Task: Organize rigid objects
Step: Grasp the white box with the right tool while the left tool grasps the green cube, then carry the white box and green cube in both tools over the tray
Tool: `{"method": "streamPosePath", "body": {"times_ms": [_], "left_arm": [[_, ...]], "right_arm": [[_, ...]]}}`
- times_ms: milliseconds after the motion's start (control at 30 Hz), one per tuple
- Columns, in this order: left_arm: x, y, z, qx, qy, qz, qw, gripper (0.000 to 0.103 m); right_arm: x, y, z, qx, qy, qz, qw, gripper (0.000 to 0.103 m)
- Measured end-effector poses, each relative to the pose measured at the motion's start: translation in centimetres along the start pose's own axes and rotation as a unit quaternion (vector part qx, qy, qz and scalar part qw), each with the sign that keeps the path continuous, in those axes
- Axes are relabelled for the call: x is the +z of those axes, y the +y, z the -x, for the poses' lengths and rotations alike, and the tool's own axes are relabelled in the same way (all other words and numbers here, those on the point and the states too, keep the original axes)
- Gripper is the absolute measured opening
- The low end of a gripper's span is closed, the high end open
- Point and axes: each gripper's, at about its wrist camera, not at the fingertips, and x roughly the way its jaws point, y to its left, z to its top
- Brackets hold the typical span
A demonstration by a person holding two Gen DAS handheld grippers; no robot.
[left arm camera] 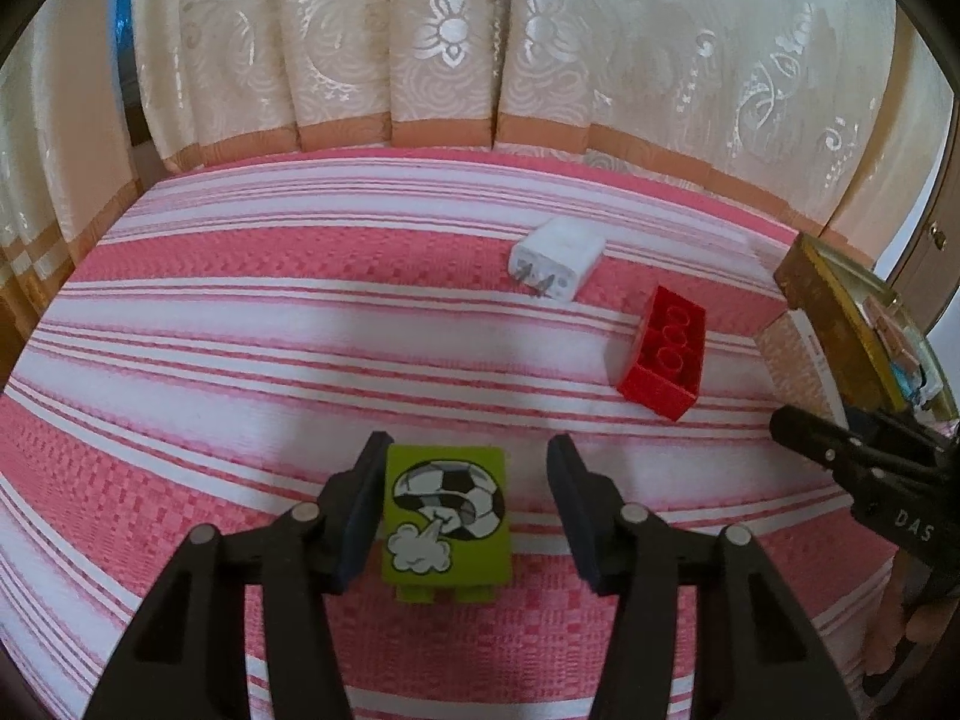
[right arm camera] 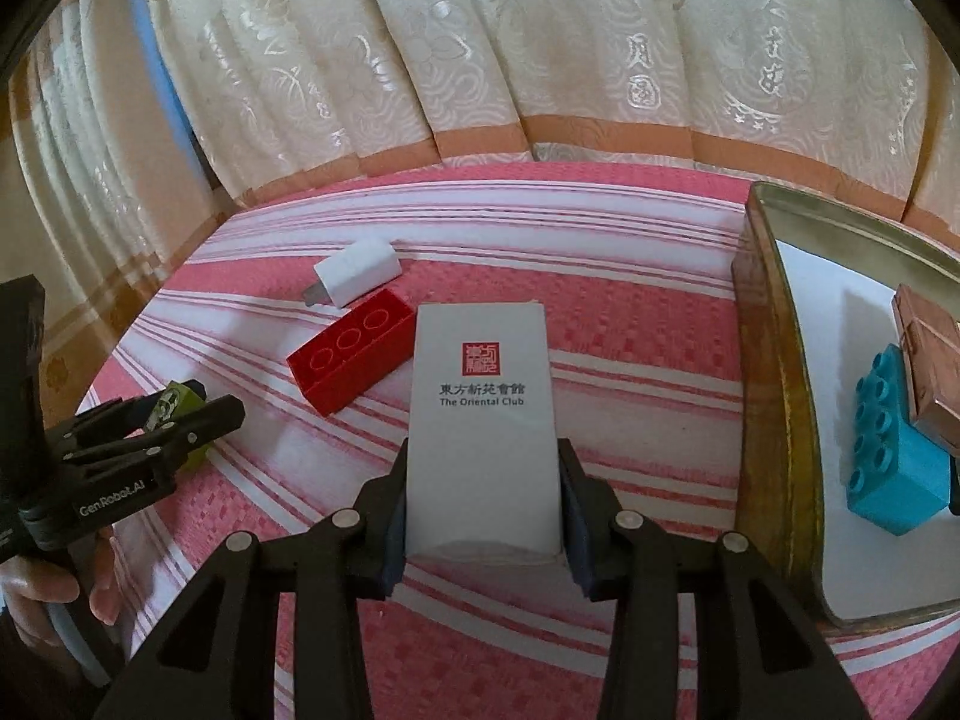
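Item list, all placed relative to the gold-rimmed tin tray (right arm camera: 780, 420) at the right edge of the striped cloth (right arm camera: 630, 312).

1. White carton (right arm camera: 483, 420), printed "The Oriental Club". Just left of the tray's wall, not yet inside. Right gripper (right arm camera: 483, 504) is clamped on its near end, a pad pressed flat on each long side. Step in hand, as I judge it: carry this carton over the wall and set it down in the tray.

2. Teal brick (right arm camera: 894, 456) and copper-coloured box (right arm camera: 930, 372). Already in the tray, against its far right part, the box leaning on the brick. The bare white floor nearer the tray's left wall looks like the sensible landing place.

3. Red brick (right arm camera: 351, 354). Left of the tray, beyond the carton, hollow side up, its corner very near the carton's far left edge.

4. White plug adapter (right arm camera: 357, 270). Farther left and back from the tray, just behind the red brick.

5. Green football brick (left arm camera: 447, 516). Farthest from the tray. It sits between the pads of the left gripper (left arm camera: 462, 504), touching the left pad; a clear gap shows at the right pad, so the jaws are not clamped.

Handling advice: lift the carton straight up before swinging it, so it does not nudge the red brick; clear the tray's raised rim fully; keep it level, since the hold is only at one end; release well short of the teal brick.
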Motion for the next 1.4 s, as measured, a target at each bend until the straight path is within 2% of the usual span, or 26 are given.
{"method": "streamPosePath", "body": {"times_ms": [33,67,100,200,367,433,600,767,833,867,933,1033,1100,1133,1167,1233,1267,1400], "left_arm": [[0.0,0.0,0.0,0.002,0.0,-0.001,1.0,0.046],[-0.1,0.0,0.1,0.002,-0.002,0.0,1.0,0.032],[-0.1,0.2,0.2,0.002,-0.003,0.005,1.0,0.031],[-0.2,0.5,0.2,-0.008,-0.005,0.016,0.9998,0.031],[-0.3,-0.4,0.2,0.019,-0.004,0.005,0.9998,0.03],[-0.3,-0.4,0.4,0.017,-0.009,0.018,0.9996,0.03],[-0.4,-0.7,1.7,0.013,-0.049,0.047,0.9976,0.03],[-0.5,-1.8,3.1,0.008,-0.096,0.05,0.9941,0.03],[-0.5,-2.3,3.8,0.008,-0.118,0.045,0.9919,0.022],[-0.6,-2.4,4.0,0.006,-0.126,0.042,0.9912,0.022],[-0.4,-2.6,4.1,0.001,-0.132,0.031,0.9908,0.022],[-0.3,-1.8,3.7,0.001,-0.116,0.039,0.9925,0.022],[-0.4,-1.0,3.7,-0.008,-0.105,0.054,0.993,0.027],[-0.5,-0.6,3.9,-0.011,-0.104,0.059,0.9928,0.038],[-0.7,0.0,4.4,-0.013,-0.106,0.064,0.9923,0.055],[-1.4,0.5,5.3,-0.002,-0.116,0.072,0.9906,0.075],[-1.7,0.7,5.6,0.002,-0.117,0.073,0.9905,0.079],[-2.5,-0.4,5.0,0.007,-0.094,0.047,0.9944,0.079]], "right_arm": [[-0.1,0.0,0.2,0.002,0.0,0.002,1.0,0.045],[-0.2,0.0,0.2,0.003,0.0,0.003,1.0,0.045],[-0.3,0.0,0.3,0.004,-0.001,0.002,1.0,0.045],[-0.5,-0.5,0.3,0.009,-0.002,-0.005,1.0,0.045],[-0.6,-0.2,1.0,0.009,-0.021,-0.003,1.0,0.045],[-0.5,0.0,1.6,0.01,-0.039,0.002,0.999,0.045],[-0.4,0.6,3.3,0.002,-0.085,0.017,0.996,0.045],[-0.5,0.8,4.4,-0.001,-0.116,0.028,0.993,0.045],[-0.5,0.9,4.8,-0.012,-0.128,0.036,0.991,0.045],[-0.6,1.0,5.0,-0.015,-0.131,0.038,0.99,0.045],[-0.6,1.1,5.3,-0.019,-0.138,0.046,0.989,0.045],[-0.6,1.2,5.2,-0.027,-0.136,0.054,0.989,0.045],[-0.6,1.1,5.1,-0.026,-0.132,0.053,0.989,0.045],[-0.6,1.0,5.1,-0.027,-0.132,0.053,0.989,0.045],[-0.6,1.0,5.2,-0.027,-0.132,0.052,0.99,0.045],[-0.5,1.0,5.3,-0.025,-0.131,0.05,0.99,0.045],[-0.5,1.0,5.3,-0.024,-0.13,0.049,0.99,0.045],[-0.6,1.1,5.3,-0.023,-0.129,0.052,0.99,0.045]]}}
